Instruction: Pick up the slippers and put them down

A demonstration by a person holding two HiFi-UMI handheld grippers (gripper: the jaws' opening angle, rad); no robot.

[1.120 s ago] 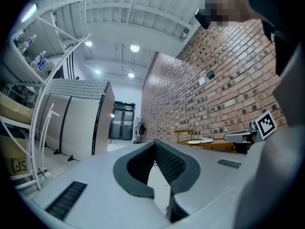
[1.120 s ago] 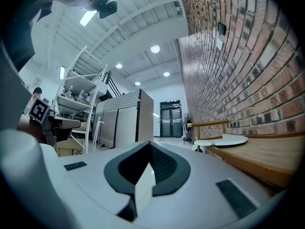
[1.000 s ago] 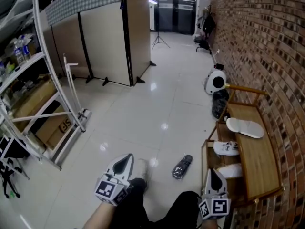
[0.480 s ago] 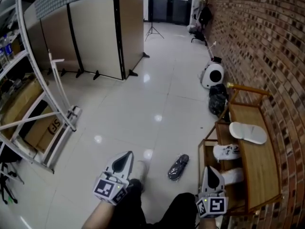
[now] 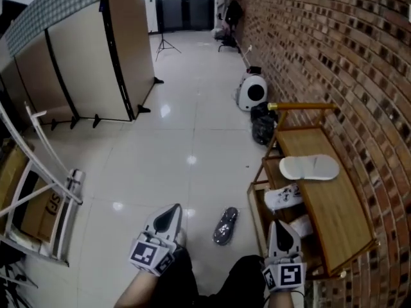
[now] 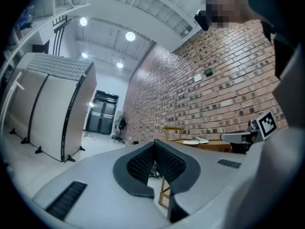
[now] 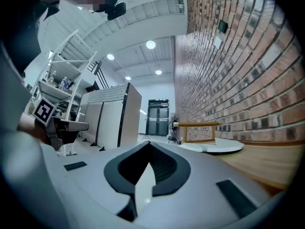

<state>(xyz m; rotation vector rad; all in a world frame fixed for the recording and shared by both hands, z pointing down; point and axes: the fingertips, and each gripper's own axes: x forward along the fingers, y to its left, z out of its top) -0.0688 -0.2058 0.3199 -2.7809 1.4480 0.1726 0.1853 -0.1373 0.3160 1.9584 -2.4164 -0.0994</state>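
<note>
A white slipper lies on top of the wooden shoe rack by the brick wall. A second white slipper and a third sit on its lower shelves. One dark slipper lies on the tiled floor between my grippers. My left gripper is shut and empty, left of the dark slipper. My right gripper is also shut and empty, beside the rack's near end. The top white slipper shows ahead in the right gripper view, and the same slipper shows small in the left gripper view.
The brick wall runs along the right. A black bag and a round white device stand beyond the rack. Folding partition screens and a white metal frame stand at the left. The person's dark trouser legs are below.
The view has swung and advanced: the rack and slippers have slid left and nearer, the metal shelving has slid off to the left. Both grippers have stayed shut and empty.
</note>
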